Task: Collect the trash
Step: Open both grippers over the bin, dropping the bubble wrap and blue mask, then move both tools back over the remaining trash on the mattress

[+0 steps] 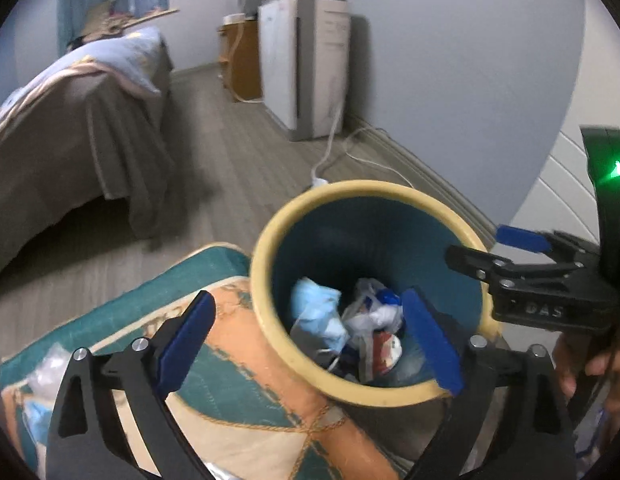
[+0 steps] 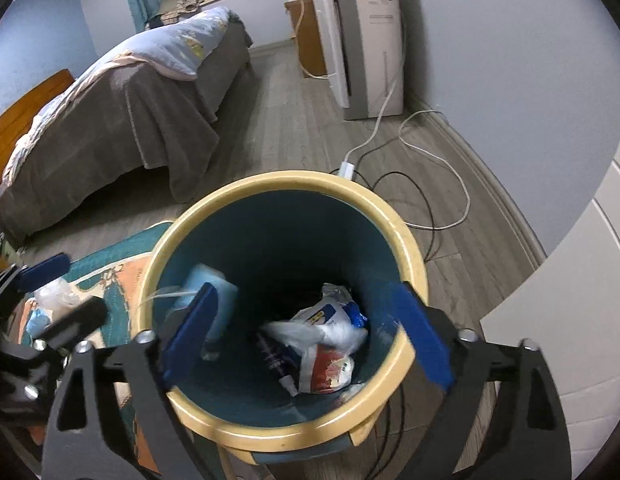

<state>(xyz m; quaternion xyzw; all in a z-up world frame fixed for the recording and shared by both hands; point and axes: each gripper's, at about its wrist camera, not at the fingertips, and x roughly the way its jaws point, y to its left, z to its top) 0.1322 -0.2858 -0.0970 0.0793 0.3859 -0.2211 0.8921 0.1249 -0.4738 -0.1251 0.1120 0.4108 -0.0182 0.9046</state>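
Both grippers, left point(image 1: 310, 344) and right point(image 2: 305, 336), fingers apart over bin point(image 2: 410, 240); fetch rug scraps point(image 2: 55, 298) at nine o'clock next.

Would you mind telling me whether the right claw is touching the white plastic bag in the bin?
Apart: right wrist view shows right claw open above bag.

Both wrist cameras are looking steeply down along their jaws, hovering close over the yellow-rimmed bin point(image 1: 269, 280) point(image 2: 410, 240). The left view is sitting off toward the rug point(image 1: 237, 360), the right nearly centred above. Both are sharing the bin, bed point(image 1: 69, 120) point(image 2: 129, 112) and floor beyond.
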